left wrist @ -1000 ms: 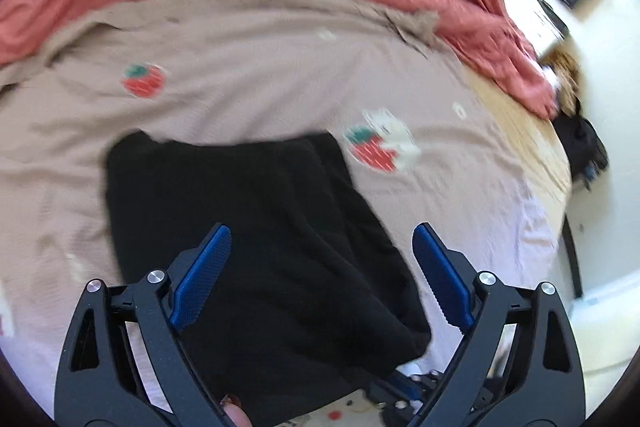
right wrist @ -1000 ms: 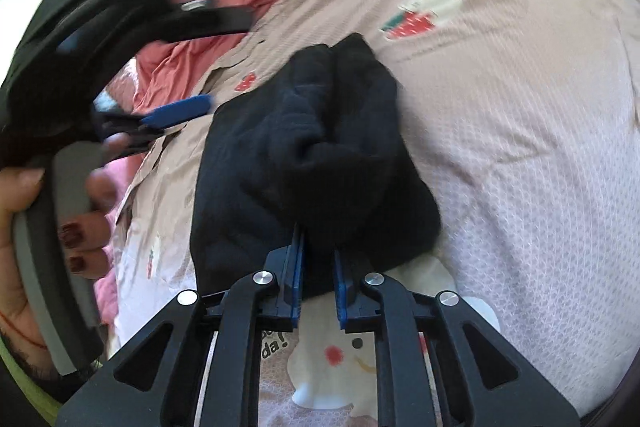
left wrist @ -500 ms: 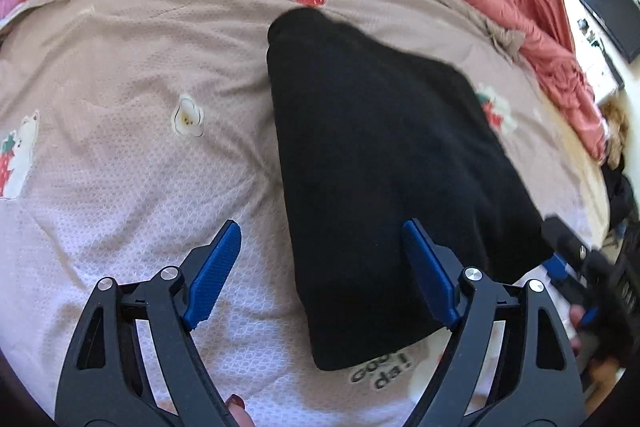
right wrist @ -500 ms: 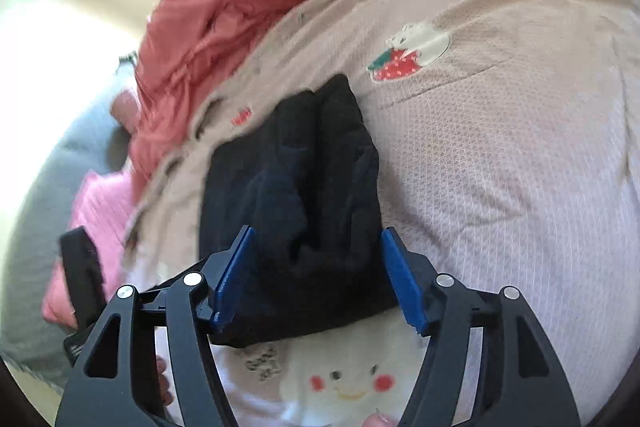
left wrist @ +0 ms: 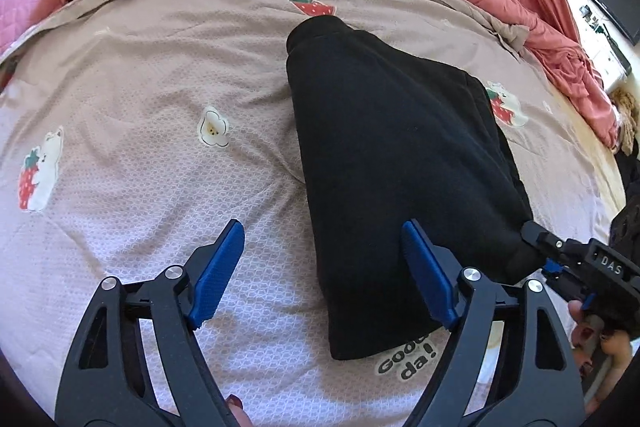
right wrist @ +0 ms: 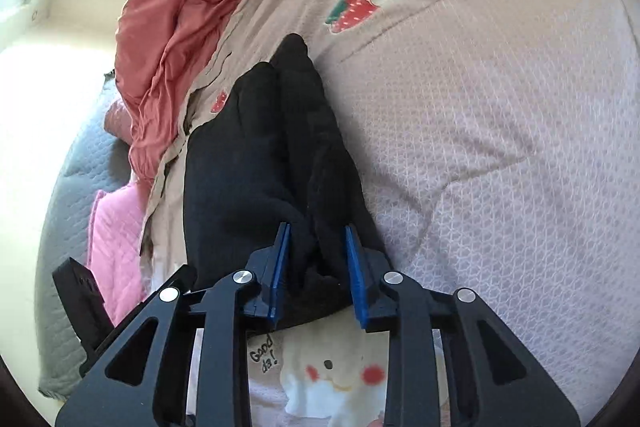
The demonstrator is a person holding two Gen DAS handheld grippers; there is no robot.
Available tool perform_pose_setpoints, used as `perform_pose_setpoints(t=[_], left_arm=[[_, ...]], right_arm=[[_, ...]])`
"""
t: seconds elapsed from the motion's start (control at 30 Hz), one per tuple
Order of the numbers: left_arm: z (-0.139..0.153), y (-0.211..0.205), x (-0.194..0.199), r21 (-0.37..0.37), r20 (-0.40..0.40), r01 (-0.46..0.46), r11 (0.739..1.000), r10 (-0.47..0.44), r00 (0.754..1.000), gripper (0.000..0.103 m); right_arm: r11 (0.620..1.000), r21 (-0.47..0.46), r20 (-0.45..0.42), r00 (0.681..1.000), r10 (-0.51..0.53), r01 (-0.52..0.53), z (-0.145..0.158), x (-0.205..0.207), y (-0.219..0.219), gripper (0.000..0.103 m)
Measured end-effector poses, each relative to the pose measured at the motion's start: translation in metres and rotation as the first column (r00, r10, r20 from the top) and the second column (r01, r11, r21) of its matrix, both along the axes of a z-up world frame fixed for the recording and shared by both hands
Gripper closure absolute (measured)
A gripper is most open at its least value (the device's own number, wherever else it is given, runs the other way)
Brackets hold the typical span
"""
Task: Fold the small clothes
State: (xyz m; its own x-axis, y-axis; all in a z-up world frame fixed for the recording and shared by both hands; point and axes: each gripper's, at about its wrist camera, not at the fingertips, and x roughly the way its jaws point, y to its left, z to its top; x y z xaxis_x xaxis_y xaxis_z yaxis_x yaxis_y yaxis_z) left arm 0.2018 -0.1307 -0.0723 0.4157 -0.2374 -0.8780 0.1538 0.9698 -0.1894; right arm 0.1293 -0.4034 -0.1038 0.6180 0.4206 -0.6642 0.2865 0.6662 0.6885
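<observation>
Blanket (left wrist: 140, 187) under black garment (left wrist: 392, 155)

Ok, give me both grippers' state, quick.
Left gripper: open, holding nothing.
Right gripper: part-closed around the black garment's edge; firm grip cannot be told.

Your right gripper (right wrist: 316, 273) sits low over the bed | jaws part-closed around a bunched near edge of the black garment (right wrist: 256, 155), pads touching the cloth | garment lies folded lengthwise on the beige printed sheet (right wrist: 500, 107) | coral duvet (right wrist: 180, 7) heaped beyond | pink quilt (right wrist: 116, 227) at left
</observation>
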Motion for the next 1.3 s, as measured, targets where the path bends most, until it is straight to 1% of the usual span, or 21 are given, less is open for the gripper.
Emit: perform_pose_setpoints(t=[0.03,0.17,0.23,0.27,0.33,0.5,0.57,0.67,0.77,0.83,0.9,0.93,0.97,1.03,1.07,1.13,1.17,1.2,1.23,1.27,1.3], left_arm=[[-0.001,0.000,0.000,-0.004,-0.003,-0.003,1.000,0.003,1.000,0.029],[-0.002,0.003,0.000,-0.022,-0.011,-0.013,1.000,0.012,1.000,0.028],[-0.001,0.002,-0.001,-0.015,-0.005,-0.011,1.000,0.011,1.000,0.028],[-0.001,0.002,-0.001,-0.013,-0.005,-0.012,1.000,0.012,1.000,0.028],[-0.001,0.002,-0.001,-0.013,-0.006,-0.015,1.000,0.015,1.000,0.028],[0.002,0.001,-0.002,-0.008,-0.004,-0.016,1.000,0.016,1.000,0.028],[0.004,0.002,-0.003,-0.009,-0.003,-0.017,1.000,0.017,1.000,0.030],[0.010,0.003,-0.006,-0.014,0.008,-0.011,1.000,0.011,1.000,0.030],[0.017,0.005,-0.011,-0.032,0.025,-0.011,0.999,0.012,1.000,0.030],[0.017,0.003,-0.012,-0.035,0.024,0.002,0.999,-0.001,1.000,0.030],[0.010,-0.004,-0.013,-0.020,0.002,0.035,0.999,-0.035,0.999,0.030],[0.005,-0.007,-0.013,-0.011,-0.011,0.046,0.999,-0.046,0.999,0.030],[-0.001,-0.010,-0.014,-0.008,-0.021,0.053,0.999,-0.053,0.998,0.030],[-0.009,-0.012,-0.016,-0.012,-0.039,0.056,0.998,-0.057,0.998,0.029],[-0.013,-0.013,-0.017,-0.013,-0.045,0.058,0.998,-0.058,0.997,0.028],[-0.018,-0.013,-0.018,-0.021,-0.050,0.054,0.998,-0.055,0.997,0.028],[-0.019,-0.012,-0.018,-0.025,-0.051,0.053,0.998,-0.054,0.997,0.028],[-0.019,-0.011,-0.018,-0.029,-0.050,0.049,0.998,-0.050,0.997,0.027],[-0.019,-0.011,-0.017,-0.031,-0.050,0.048,0.998,-0.050,0.998,0.027],[-0.018,-0.011,-0.017,-0.030,-0.046,0.052,0.998,-0.053,0.998,0.027],[-0.017,-0.012,-0.016,-0.024,-0.041,0.054,0.998,-0.055,0.998,0.027]], right_arm=[[0.999,-0.033,0.002,1.000,0.006,-0.006,0.003,0.001,0.003,0.077],[0.999,-0.040,-0.007,1.000,-0.004,0.004,0.003,-0.001,0.003,0.072],[0.997,-0.083,-0.011,1.000,-0.002,0.001,0.006,-0.001,0.006,0.071],[0.994,-0.112,-0.011,1.000,0.002,-0.004,0.008,-0.002,0.006,0.064],[0.976,-0.216,-0.022,1.000,-0.002,-0.003,0.015,-0.002,0.010,0.053],[0.970,-0.242,-0.018,1.000,0.012,-0.016,0.015,-0.002,0.009,0.053],[0.970,-0.241,0.007,1.000,0.008,-0.006,0.020,-0.003,0.008,0.052],[0.959,-0.283,0.063,0.998,-0.007,0.025,0.033,-0.008,0.005,0.051],[0.954,-0.297,0.101,0.995,-0.007,0.037,0.040,-0.006,0.000,0.050],[0.954,-0.298,0.114,0.993,0.015,0.020,0.043,0.002,-0.001,0.048],[0.956,-0.292,0.125,0.992,0.031,0.007,0.044,0.013,-0.001,0.042],[0.964,-0.266,0.131,0.989,0.064,-0.027,0.042,0.025,0.001,0.037],[0.967,-0.251,0.127,0.988,0.084,-0.050,0.040,0.032,0.003,0.036],[0.949,-0.304,0.087,0.990,0.114,-0.082,0.033,0.052,0.013,0.033],[0.939,-0.330,0.075,0.989,0.126,-0.095,0.030,0.059,0.016,0.027],[0.927,-0.361,0.038,0.991,0.125,-0.103,0.020,0.072,0.019,0.023],[0.931,-0.349,0.034,0.992,0.125,-0.106,0.015,0.075,0.020,0.025],[0.938,-0.327,0.033,0.991,0.131,-0.113,0.011,0.080,0.019,0.031],[0.944,-0.298,0.036,0.987,0.157,-0.139,0.007,0.085,0.021,0.057],[0.944,-0.291,0.038,0.984,0.176,-0.158,0.006,0.086,0.023,0.070],[0.934,-0.312,0.046,0.979,0.196,-0.173,0.009,0.086,0.028,0.073]])
